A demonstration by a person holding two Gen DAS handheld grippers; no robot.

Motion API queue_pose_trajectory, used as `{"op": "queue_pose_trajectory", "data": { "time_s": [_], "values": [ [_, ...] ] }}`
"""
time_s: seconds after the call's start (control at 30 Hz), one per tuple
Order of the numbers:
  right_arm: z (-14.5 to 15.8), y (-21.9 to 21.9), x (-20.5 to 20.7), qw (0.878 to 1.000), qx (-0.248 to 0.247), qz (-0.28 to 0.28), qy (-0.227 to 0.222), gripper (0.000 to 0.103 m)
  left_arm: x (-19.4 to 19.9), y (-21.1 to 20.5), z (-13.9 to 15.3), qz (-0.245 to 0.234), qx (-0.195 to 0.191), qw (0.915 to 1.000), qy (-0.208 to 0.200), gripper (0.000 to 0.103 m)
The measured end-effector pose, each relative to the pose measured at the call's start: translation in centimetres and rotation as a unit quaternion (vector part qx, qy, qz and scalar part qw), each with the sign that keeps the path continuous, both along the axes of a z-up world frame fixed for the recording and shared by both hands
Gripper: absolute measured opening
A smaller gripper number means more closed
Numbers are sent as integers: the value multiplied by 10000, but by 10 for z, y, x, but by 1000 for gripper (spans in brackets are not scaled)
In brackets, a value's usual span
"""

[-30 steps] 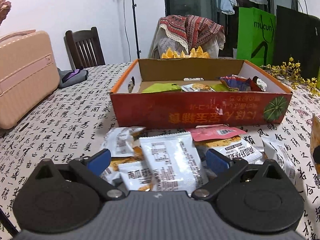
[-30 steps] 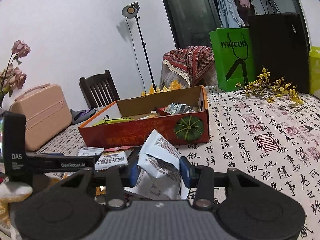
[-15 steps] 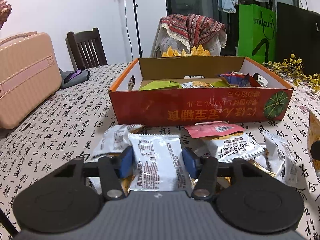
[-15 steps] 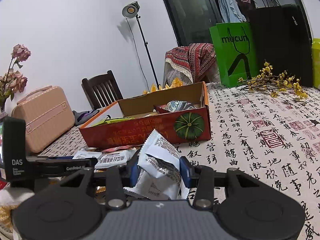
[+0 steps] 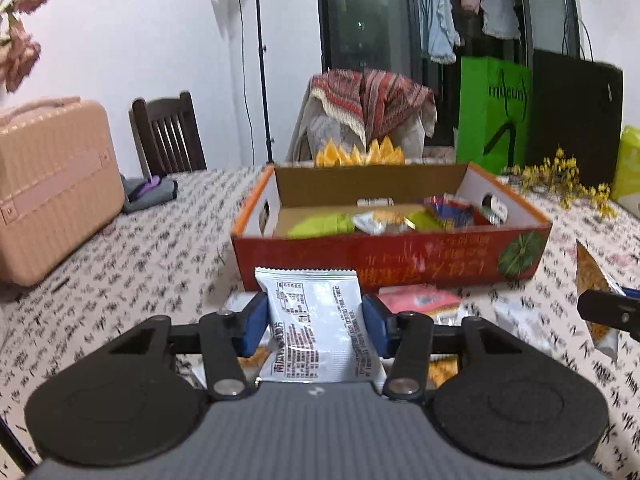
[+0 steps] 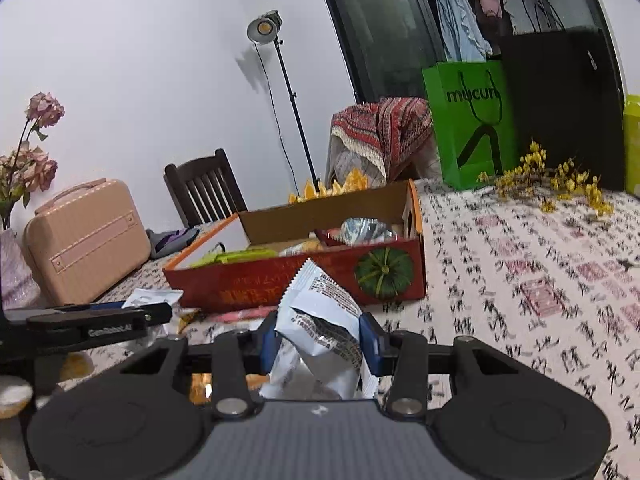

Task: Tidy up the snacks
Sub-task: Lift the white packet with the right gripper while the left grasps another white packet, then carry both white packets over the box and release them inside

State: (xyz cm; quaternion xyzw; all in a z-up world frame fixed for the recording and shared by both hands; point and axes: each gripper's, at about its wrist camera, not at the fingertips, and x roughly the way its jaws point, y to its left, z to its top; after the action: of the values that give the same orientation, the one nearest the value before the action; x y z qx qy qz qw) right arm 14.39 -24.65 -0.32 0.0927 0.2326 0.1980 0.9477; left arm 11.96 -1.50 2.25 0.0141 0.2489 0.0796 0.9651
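Left wrist view: left gripper jaws clamped on a white packet, frame centre, lifted just short of the red box. Right gripper jaws clamped on a crumpled packet. Loose snacks lie on the tabletop. Frame blurred; clearance probably enough. Advice: carry over the front wall, lower into the bare lower-left floor, part jaws low, one hand first.

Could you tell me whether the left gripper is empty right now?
No, the left gripper has its jaws closed on a white snack packet.
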Motion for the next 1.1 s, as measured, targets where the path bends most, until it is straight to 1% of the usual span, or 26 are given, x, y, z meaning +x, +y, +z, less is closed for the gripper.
{"op": "queue_pose_trajectory", "data": {
  "time_s": [0.2, 0.37, 0.5, 0.6, 0.67, 0.77, 0.9, 1.03, 1.1],
  "values": [
    [22, 6, 11, 9996, -40, -67, -258, 41, 7, -1, 23, -143, 9, 9995, -287, 52],
    [41, 19, 27, 9983, -105, -27, -580, 41, 20, 0, 44, -227, -29, 9983, -533, 52],
    [51, 33, 44, 9974, -135, 4, -702, 41, 32, -4, 54, -356, 89, 9968, -715, 52],
    [61, 45, 60, 9966, -237, 26, -790, 41, 45, -2, 60, -405, 11, 9960, -800, 52],
    [67, 53, 72, 9956, -334, 27, -876, 41, 56, 1, 62, -345, -115, 9957, -847, 52],
    [73, 64, 93, 9955, -389, 35, -863, 41, 75, 11, 62, -319, -417, 9953, -816, 52],
    [72, 76, 124, 9967, -410, 32, -698, 41, 102, 23, 59, -205, -581, 9948, -814, 52],
    [57, 87, 153, 9975, -428, -61, -556, 41, 123, 33, 43, -99, -717, 9940, -823, 52],
    [46, 92, 156, 9964, -500, -177, -668, 41, 131, 39, 32, -156, -765, 9942, -743, 52]
  ]
}}
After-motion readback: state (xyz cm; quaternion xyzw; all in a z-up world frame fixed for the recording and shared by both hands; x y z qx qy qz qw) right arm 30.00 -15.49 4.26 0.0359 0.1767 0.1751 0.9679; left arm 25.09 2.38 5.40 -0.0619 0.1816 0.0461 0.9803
